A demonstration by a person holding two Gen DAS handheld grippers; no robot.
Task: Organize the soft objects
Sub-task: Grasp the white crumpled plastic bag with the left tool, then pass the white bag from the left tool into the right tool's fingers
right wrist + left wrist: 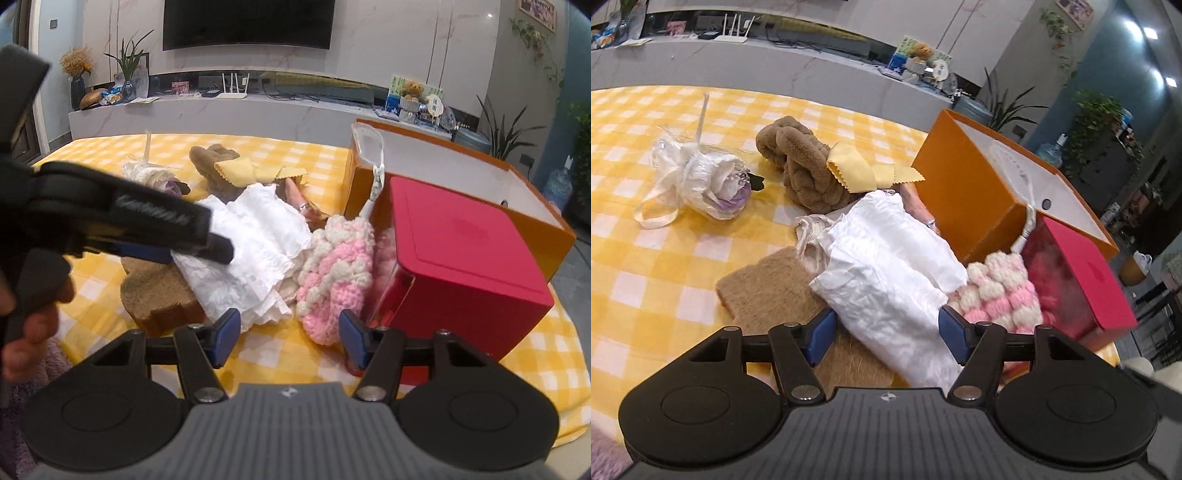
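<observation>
Left wrist view: the left gripper (886,334) has its jaws wide apart astride the near end of the white cloth (886,266), which runs lengthwise up the frame toward the orange box (975,195) at upper right. The right gripper (286,334), jaws equally wide and empty, hovers over bare worktop (258,354) short of the pink-and-white knit (332,273), so the left one looks nearer the cloth.

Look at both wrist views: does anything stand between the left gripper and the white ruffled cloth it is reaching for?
Nothing visible does. The left gripper is open, and the white ruffled cloth already lies between its fingers. The cloth rests on a tan mat, beside the pink-and-white knit.
</observation>
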